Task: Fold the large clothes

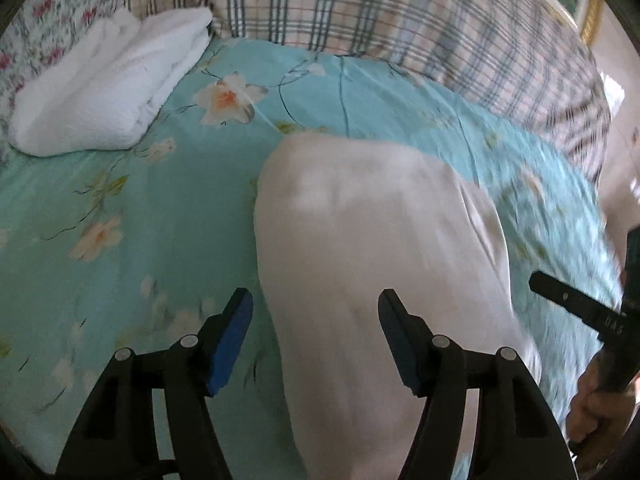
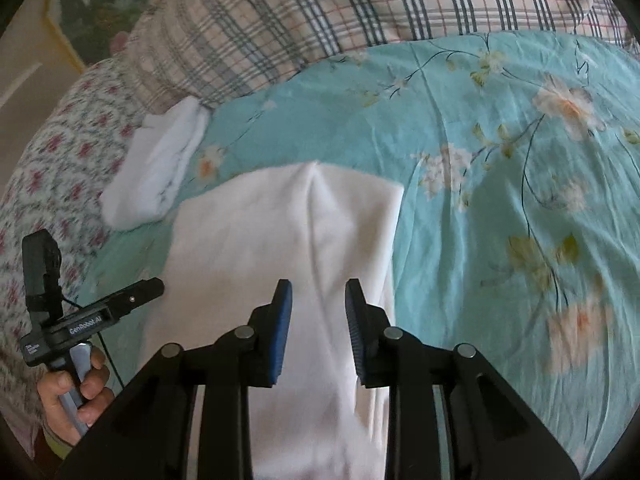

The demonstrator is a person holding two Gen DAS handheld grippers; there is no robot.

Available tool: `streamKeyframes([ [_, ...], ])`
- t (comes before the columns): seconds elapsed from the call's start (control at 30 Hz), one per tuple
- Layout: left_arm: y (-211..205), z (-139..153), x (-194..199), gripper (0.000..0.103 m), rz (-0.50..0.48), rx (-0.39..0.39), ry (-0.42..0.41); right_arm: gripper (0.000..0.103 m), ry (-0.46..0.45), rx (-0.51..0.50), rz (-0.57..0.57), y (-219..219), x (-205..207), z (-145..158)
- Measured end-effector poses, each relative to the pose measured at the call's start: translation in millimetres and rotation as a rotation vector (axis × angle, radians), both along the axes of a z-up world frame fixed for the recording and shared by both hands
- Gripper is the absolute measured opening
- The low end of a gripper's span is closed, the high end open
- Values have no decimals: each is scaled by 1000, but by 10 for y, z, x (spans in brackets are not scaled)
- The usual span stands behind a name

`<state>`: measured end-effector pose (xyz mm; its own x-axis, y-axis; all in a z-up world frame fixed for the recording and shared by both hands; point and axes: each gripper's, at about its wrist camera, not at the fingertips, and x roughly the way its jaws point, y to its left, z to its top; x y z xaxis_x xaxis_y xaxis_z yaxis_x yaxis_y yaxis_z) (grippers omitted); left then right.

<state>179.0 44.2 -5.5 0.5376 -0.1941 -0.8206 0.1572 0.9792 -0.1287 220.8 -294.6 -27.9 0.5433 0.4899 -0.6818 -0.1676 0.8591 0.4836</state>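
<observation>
Slippage looks like the main risk. The pale pink garment [image 2: 288, 264] lies as a long, partly folded strip on the teal floral bedsheet [image 2: 500, 184], and neither tool has a hold on it: the left hand-held gripper [image 1: 316, 336] hovers with its jaws spread wide over the strip's left edge, the right hand-held gripper [image 2: 318, 332] with jaws parted above its near end. A pinch catching only the top layer would pull the fold apart — and a loose drag could rumple the sheet or shove the cloth toward the folded white towel [image 1: 108, 84] nearby.
</observation>
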Motion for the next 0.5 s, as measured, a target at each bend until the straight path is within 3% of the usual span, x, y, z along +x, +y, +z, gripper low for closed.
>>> streamKeyframes([
  [0.1,-63,14,-355,70,-22,53,-8,28,5,-25,47,62,-263,-35],
  [0.23,-154,-156,-543,71,-47,145,-2,28,45,-66,90,125,-475,-223],
  [0.33,-146,-247,-558,72,-50,144,5,28,80,-86,96,144,-500,-408],
  [0.5,-135,-182,-574,72,-45,152,0,28,75,-83,76,137,-564,-351],
])
